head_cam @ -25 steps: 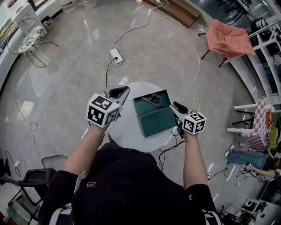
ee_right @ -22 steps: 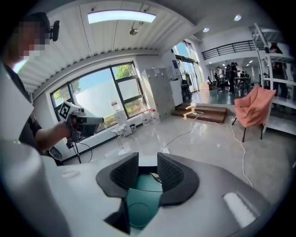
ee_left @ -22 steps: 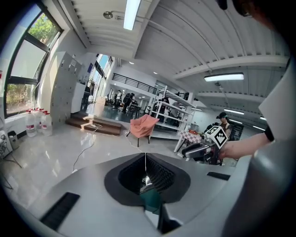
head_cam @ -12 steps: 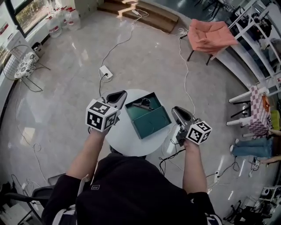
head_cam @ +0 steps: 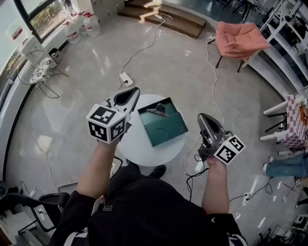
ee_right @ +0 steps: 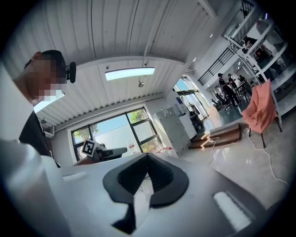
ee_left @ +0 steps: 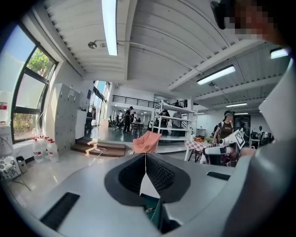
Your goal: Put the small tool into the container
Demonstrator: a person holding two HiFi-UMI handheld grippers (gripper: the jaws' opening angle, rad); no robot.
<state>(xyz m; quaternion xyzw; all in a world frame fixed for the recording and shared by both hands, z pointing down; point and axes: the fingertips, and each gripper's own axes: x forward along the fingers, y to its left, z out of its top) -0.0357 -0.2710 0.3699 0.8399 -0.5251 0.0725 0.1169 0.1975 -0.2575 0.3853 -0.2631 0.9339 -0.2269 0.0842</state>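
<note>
The main hazard now is a careless swing. The green container [head_cam: 167,129] sits near the right rim of the small round table [head_cam: 139,150], and a knock from either claw could shove it off or spill it. My left claw [head_cam: 132,93] is pressed together and empty, at the container's upper left. My right claw [head_cam: 204,118] has just been closing on nothing and hangs to its right, off the table. The small tool [head_cam: 156,111], as best I can tell at this size, lies inside the container's upper end, apart from both claws.

glossy grey floor [head_cam: 183,72], orange chair [head_cam: 240,41], big windows [head_cam: 48,17], wooden steps [head_cam: 168,12]
</note>
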